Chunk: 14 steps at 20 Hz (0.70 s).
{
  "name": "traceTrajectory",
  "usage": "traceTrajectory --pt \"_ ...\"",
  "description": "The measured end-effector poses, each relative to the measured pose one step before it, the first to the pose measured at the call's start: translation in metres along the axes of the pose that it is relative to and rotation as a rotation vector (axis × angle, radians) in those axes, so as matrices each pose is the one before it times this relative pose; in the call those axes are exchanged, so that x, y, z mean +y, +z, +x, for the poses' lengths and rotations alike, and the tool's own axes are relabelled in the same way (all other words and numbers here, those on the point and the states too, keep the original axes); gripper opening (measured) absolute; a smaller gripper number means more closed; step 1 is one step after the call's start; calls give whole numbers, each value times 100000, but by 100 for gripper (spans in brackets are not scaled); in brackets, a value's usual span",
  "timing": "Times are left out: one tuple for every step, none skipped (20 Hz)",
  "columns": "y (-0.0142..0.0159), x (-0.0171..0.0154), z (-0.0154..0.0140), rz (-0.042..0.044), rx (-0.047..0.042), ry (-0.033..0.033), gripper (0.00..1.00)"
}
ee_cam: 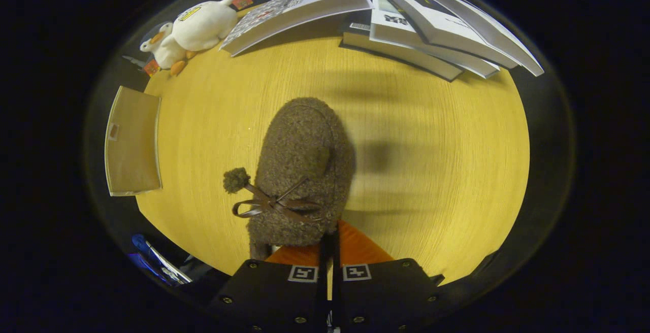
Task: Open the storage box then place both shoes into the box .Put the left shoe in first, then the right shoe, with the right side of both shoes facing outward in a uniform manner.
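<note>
gripper point(330, 252): jaws are pressed nearly together, pinched on the back rim of the shoe
shoe point(304, 170): brown fuzzy one with a bow and a pompom, held by its heel end, toe pointed away over the desk
desk point(436, 170): yellow wood, a soft shadow is cast beside the shoe
box point(133, 142): tan, seen off to the left at the desk's rim, well apart from the shoe
books point(431, 23): stacked at the far side
duck toy point(195, 28): white plush, parked far left by the books

Shoe point(304, 170) blocks ahead; table point(431, 170) right is open.
</note>
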<state>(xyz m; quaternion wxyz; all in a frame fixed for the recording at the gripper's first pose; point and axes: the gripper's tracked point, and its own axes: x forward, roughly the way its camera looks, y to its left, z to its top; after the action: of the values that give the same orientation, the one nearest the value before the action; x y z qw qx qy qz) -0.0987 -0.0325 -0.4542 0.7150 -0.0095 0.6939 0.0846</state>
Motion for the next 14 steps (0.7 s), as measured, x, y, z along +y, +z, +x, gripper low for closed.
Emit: traceTrajectory --pt "282 -6 -219 -1258 -1402 -213 4" --pt "173 74 -325 -502 -1113 -191 4" --pt "177 170 -243 336 -368 334 4" --pt "286 303 -344 1212 -664 938 4" --pt "232 526 -605 56 -126 1325 4" --pt "269 454 -797 67 -803 962 4" --pt "385 481 -881 -963 -1004 694 4" --pt "433 497 -938 -1469 -1101 296 4" --pt "433 467 -952 -2486 -915 -396 4" --pt "638 487 -1100 -2354 -2114 -972 4" --pt "673 580 -992 -2983 -1528 -1069 4" --pt "744 655 -1089 -2951 -1842 -746 4" --pt "905 1014 -1011 -2529 -1872 -84 4" --pt "798 1111 -1054 -2012 -1583 757 4"
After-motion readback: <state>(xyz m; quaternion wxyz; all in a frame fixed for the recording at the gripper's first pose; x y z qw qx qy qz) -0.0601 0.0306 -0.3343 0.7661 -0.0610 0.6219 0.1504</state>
